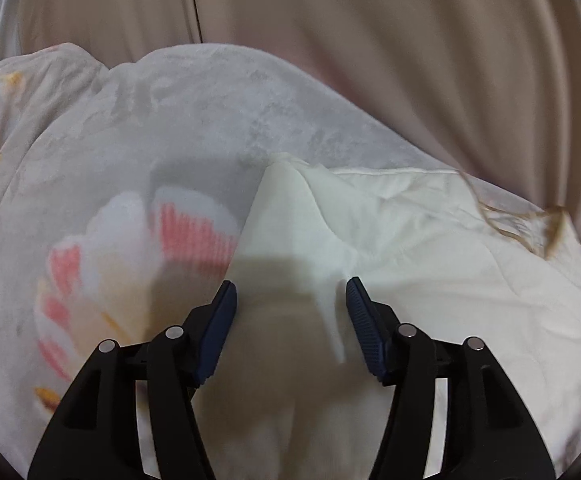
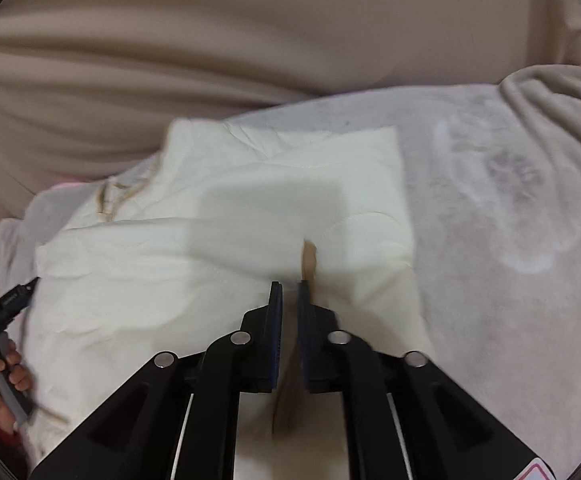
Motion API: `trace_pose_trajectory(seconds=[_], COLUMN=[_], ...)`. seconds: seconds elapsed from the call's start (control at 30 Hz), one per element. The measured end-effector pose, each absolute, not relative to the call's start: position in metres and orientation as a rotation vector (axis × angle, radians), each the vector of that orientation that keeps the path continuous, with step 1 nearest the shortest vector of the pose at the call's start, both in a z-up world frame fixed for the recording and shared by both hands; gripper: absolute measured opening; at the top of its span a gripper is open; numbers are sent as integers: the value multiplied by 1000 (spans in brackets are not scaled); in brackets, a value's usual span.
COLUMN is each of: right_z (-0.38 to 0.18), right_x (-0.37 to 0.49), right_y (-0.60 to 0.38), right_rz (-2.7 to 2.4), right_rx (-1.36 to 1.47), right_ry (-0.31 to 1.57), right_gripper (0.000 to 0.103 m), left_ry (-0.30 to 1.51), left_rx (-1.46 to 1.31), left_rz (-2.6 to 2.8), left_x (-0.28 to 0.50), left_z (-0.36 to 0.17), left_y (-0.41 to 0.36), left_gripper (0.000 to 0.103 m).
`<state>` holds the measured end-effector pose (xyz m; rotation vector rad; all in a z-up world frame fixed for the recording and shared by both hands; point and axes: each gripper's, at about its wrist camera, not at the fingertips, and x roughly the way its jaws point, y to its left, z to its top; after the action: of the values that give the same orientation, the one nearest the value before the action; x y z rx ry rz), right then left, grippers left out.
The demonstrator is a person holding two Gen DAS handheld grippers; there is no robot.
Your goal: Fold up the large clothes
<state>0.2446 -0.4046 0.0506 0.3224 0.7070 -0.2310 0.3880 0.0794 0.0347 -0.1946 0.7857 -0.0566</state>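
A large cream-white garment point(image 1: 430, 256) lies partly folded on a grey plush blanket with a pink flower print point(image 1: 138, 240). It also shows in the right wrist view point(image 2: 218, 216), with tan trim near its neck point(image 2: 110, 196). My left gripper point(image 1: 290, 300) is open, its blue pads on either side of a raised cream fold that hangs between them, not gripped. My right gripper point(image 2: 289, 292) is shut on a tan-edged bit of the garment point(image 2: 309, 258) and holds it just above the cloth.
Beige curtain-like cloth point(image 1: 370, 40) hangs behind the blanket, also in the right wrist view point(image 2: 210, 40). The grey blanket point(image 2: 510, 200) spreads to the right. The person's left hand on the other gripper's handle point(image 2: 2, 360) shows at the left edge.
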Motion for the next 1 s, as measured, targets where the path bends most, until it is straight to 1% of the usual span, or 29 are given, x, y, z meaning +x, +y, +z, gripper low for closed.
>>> trace_pose_trajectory(seconds=[0.07,0.1,0.13,0.2,0.23,0.33,0.4,0.43,0.47,0.53,0.63,0.67,0.7,0.73,0.77,0.8,0.83,0.9,1.0], right_z=[66,68,68,56,48,8,-12,-19,-27,-28,-28,-29,-29,-28,-26,-22,-17,-4,19], right_x=[200,175,153,100,79,20,-1,-8,-13,-18,-16,-15,-15,-17,-19,-22,-28,-44,-82], right_y=[-398,-395,-394,-393,-394,-387,-384,-384,-381,-377,-373,-372,-371,-370,-368,-367,-366,-362,-352], right_rz=[-223,-217,-210,-192,-187,-170,-146,-138,-139,-167,-202,-216,-224,-214,-172,-167,-176,-155,-113], right_rx=[260,232,214,206,216,295,363,395,429,452,495,499,501,507,532,545,537,539,529], right_ry=[686,689,695,738,767,856,879,881,871,826,799,798,796,794,791,780,770,724,661], right_gripper=[21,35,49,57,57,59,59,60,61,64,66,65,56,36,24,14,9,7,6], left_ry=[796,809,827,887,920,1011,1053,1042,994,993,980,977,986,994,991,992,988,962,929], left_rx=[-198,-195,-189,-189,-193,-242,-303,-327,-320,-312,-322,-315,-314,-313,-314,-319,-326,-340,-361], left_rz=[-117,-147,-165,-205,-220,-246,-256,-260,-253,-252,-252,-255,-269,-272,-290,-306,-308,-319,-371], left_x=[359,338,317,275,258,209,179,168,154,146,137,136,137,135,133,130,124,110,80], left_z=[47,51,52,46,40,17,0,-5,-3,-4,-5,-4,-3,-4,-1,-1,2,14,35], left_y=[93,103,113,130,136,159,170,173,173,171,161,156,151,149,147,146,149,155,167], left_gripper=[62,71,76,81,83,83,84,84,84,88,87,83,69,56,47,27,19,13,11])
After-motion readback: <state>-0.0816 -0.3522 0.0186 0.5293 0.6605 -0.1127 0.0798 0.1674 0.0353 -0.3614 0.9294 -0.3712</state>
